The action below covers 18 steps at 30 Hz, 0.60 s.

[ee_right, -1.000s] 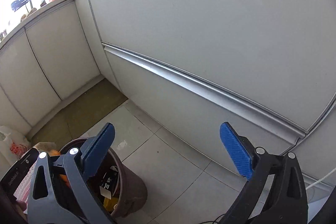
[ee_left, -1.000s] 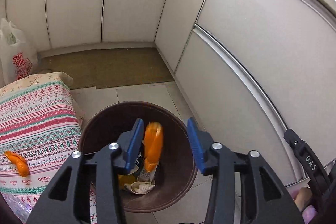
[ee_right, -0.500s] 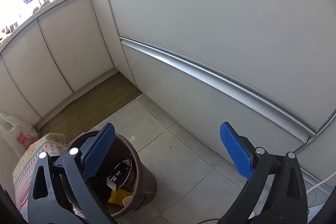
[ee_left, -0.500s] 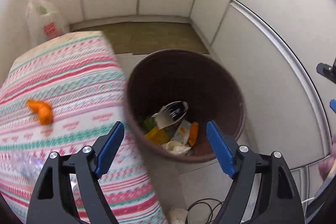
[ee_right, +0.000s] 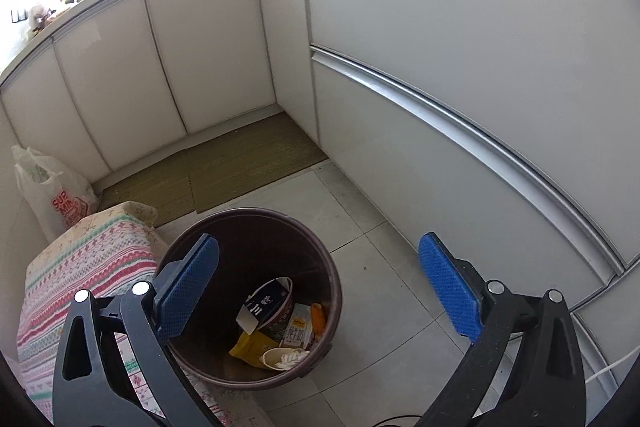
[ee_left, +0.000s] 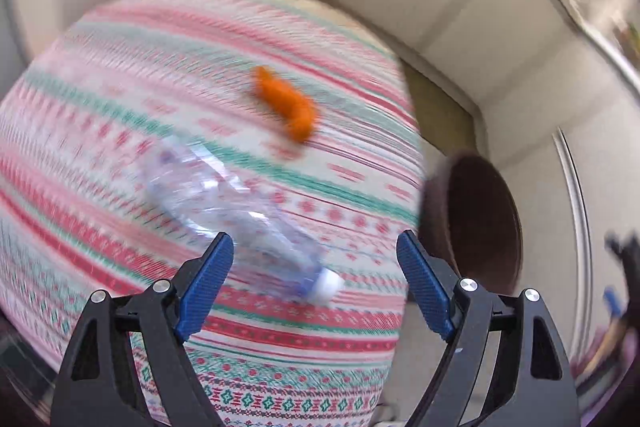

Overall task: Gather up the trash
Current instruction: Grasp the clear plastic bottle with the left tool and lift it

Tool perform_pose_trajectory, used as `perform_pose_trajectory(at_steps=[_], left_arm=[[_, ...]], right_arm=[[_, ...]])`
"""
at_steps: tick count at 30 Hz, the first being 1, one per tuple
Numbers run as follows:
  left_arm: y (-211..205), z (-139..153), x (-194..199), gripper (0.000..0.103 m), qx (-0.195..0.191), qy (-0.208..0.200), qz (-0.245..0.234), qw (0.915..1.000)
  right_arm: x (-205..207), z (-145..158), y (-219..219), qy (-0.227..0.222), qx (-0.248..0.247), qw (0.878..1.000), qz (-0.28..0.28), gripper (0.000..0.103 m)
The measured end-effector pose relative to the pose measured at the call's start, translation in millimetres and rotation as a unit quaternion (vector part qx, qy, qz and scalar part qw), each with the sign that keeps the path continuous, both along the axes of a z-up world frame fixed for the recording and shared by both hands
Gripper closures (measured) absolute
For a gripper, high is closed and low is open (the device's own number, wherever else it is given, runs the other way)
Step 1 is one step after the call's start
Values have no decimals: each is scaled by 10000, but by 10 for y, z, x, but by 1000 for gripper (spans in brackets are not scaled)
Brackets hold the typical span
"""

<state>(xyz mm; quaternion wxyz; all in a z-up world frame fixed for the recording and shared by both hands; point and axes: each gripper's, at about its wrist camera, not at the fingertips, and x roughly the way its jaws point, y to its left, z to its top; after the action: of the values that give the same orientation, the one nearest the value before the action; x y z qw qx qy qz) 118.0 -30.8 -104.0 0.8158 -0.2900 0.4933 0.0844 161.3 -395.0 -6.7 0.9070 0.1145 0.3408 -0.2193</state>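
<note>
Bin (ee_right: 256, 231) part-filled — bottle (ee_left: 236, 211) and orange scrap (ee_left: 286, 105) left mid-table (ee_left: 100, 99); both grippers' (ee_left: 316, 281) (ee_right: 320, 285) fingers open, empty

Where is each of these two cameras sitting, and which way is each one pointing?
Left wrist: rides the left gripper, looking down at a patterned cloth with a plastic bottle and orange peel; its open blue fingers show.
Right wrist: rides the right gripper, looking down at the brown bin, tiled floor and white cabinets; open fingers show.
Shared: bin and cloth.
</note>
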Motion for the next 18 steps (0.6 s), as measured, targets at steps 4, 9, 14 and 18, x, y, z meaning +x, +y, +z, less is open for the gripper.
perform_pose_trajectory(at_steps=[4, 9, 14, 18], left_arm=[[446, -325, 79, 21, -660, 597, 991, 9911], [598, -592, 272, 21, -770, 1043, 1729, 9764], [504, -838, 413, 21, -822, 1548, 1700, 9697], [470, -818, 454, 30, -692, 1377, 1420, 9778]], right_arm=[[66, 90, 441, -156, -430, 9971, 613, 7], [129, 132, 960, -217, -896, 9872, 1299, 7], [216, 104, 1276, -88, -1049, 9796, 1709, 7], [296, 65, 1533, -31, -1093, 9743, 1971, 7]])
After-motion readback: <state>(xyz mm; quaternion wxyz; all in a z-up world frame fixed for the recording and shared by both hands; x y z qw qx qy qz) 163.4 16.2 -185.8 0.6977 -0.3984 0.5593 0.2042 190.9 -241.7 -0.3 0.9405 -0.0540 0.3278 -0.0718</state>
